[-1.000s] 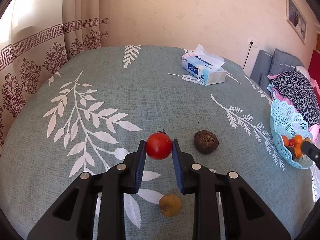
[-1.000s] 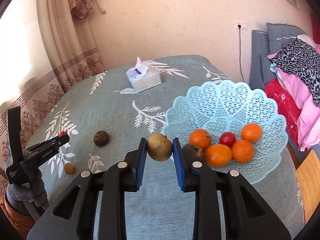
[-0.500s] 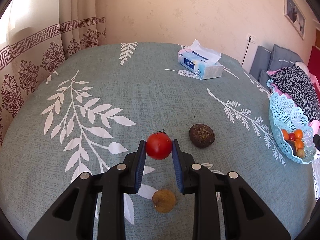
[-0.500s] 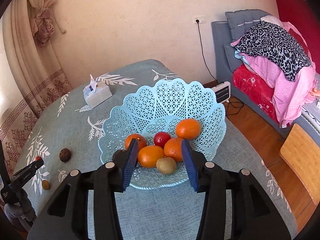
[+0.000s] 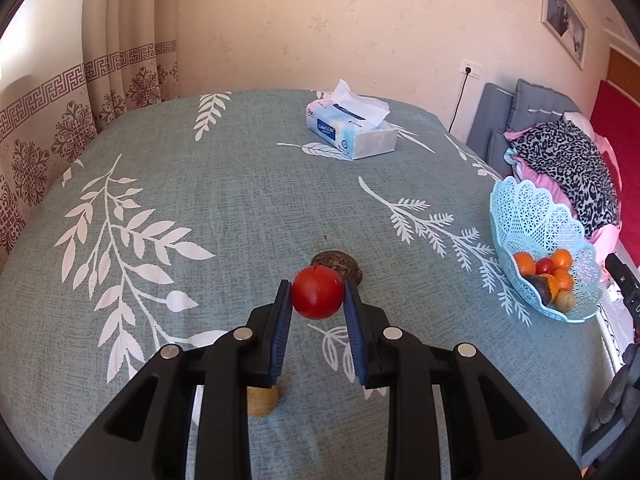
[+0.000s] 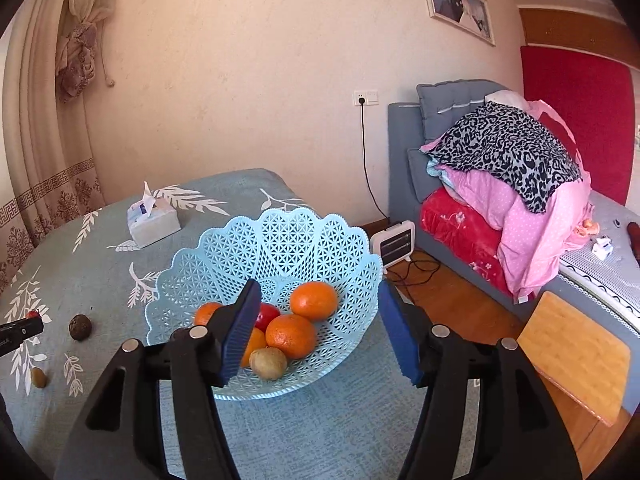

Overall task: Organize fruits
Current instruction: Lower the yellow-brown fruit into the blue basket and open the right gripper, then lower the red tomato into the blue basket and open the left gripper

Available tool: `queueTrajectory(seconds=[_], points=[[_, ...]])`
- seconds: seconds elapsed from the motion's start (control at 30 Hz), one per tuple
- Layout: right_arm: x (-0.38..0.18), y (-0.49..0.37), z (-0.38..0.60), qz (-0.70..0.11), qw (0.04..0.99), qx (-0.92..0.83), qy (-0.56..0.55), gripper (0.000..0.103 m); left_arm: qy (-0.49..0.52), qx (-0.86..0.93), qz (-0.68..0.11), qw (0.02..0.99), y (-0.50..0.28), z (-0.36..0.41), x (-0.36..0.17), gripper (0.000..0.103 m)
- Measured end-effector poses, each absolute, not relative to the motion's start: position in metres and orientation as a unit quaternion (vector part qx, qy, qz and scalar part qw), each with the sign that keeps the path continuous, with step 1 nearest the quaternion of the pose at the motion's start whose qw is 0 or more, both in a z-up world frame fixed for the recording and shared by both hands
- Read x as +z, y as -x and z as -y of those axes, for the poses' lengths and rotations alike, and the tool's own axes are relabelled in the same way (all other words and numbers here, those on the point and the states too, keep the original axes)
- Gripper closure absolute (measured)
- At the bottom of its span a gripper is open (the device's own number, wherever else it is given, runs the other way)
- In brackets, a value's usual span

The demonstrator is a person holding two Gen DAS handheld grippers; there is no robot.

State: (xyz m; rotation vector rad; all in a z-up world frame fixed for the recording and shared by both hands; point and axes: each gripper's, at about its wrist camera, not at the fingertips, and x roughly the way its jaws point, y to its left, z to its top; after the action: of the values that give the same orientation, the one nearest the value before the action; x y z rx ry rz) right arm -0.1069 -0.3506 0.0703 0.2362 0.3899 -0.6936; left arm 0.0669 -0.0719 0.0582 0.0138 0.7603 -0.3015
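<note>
Here, the left gripper (image 5: 317,300) is clamped on a red tomato (image 5: 317,292) above the leaf-patterned table (image 5: 200,208). The right gripper (image 6: 320,328), jaws just opening and holding nothing, hovers over the blue basket (image 6: 280,240), where a brownish fruit (image 6: 268,363) lies beside oranges (image 6: 291,336).

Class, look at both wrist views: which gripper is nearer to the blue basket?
Right. The right gripper hangs open just above the basket, its jaws having just opened with nothing between them. The left gripper, shut on the tomato, is over the cloth, well apart from the basket.
</note>
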Motion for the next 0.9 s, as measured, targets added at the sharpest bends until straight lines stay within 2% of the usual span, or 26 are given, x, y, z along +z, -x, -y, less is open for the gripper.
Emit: queueTrajectory(seconds=[0.07,0.17,0.37,0.47,0.9], points=[[0.069,0.112,0.352,-0.179,0.915,-0.344,-0.111,0.030,-0.009,-0.157,-0.370,0.915,-0.067,0.083,0.061,0.077],[0.066,0.119,0.357,-0.170,0.913,-0.353,-0.115,0.025,-0.015,-0.179,-0.370,0.911,-0.068,0.102,0.064,0.077],[0.059,0.134,0.374,-0.155,0.907,-0.354,-0.165,0.024,-0.026,-0.226,-0.367,0.902,-0.071,0.149,0.073,0.077],[0.057,0.139,0.374,-0.145,0.909,-0.349,-0.178,0.017,-0.031,-0.242,-0.368,0.897,-0.075,0.174,0.075,0.077],[0.048,0.152,0.396,-0.131,0.906,-0.315,-0.252,0.016,-0.070,-0.294,-0.367,0.880,-0.088,0.260,0.073,0.076]])
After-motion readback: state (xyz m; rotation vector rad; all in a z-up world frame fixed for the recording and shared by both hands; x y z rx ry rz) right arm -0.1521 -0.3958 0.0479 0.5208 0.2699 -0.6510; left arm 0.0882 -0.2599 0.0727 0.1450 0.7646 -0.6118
